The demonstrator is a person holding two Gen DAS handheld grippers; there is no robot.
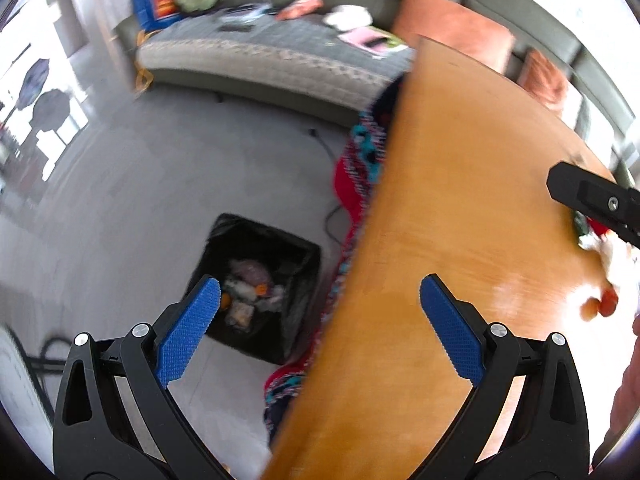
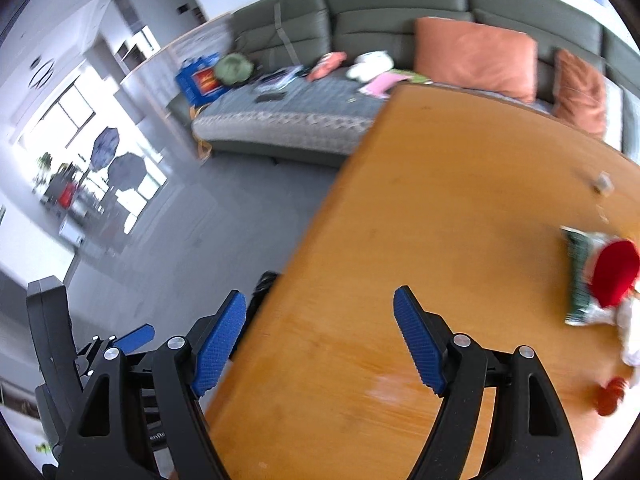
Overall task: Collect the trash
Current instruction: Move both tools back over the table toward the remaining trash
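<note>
In the left wrist view my left gripper [image 1: 320,320] stands open and holds nothing; it straddles the table's left edge. Below it on the floor is a black-lined trash bin [image 1: 296,264] with several crumpled wrappers inside. In the right wrist view my right gripper [image 2: 320,340] is open and holds nothing above the wooden table [image 2: 440,220]. At the table's right side lie a green wrapper [image 2: 578,280], a round red thing [image 2: 616,276], white crumpled trash [image 2: 632,332], a small orange-red piece [image 2: 610,396] and a small grey scrap [image 2: 602,183]. Both views are blurred.
A grey-green sofa [image 2: 360,12] with orange cushions [image 2: 476,56] and scattered items runs behind the table. A patterned red and teal cloth [image 1: 360,168] hangs beside the table's edge near the bin. The right gripper's black finger [image 1: 588,196] shows at the left wrist view's right edge.
</note>
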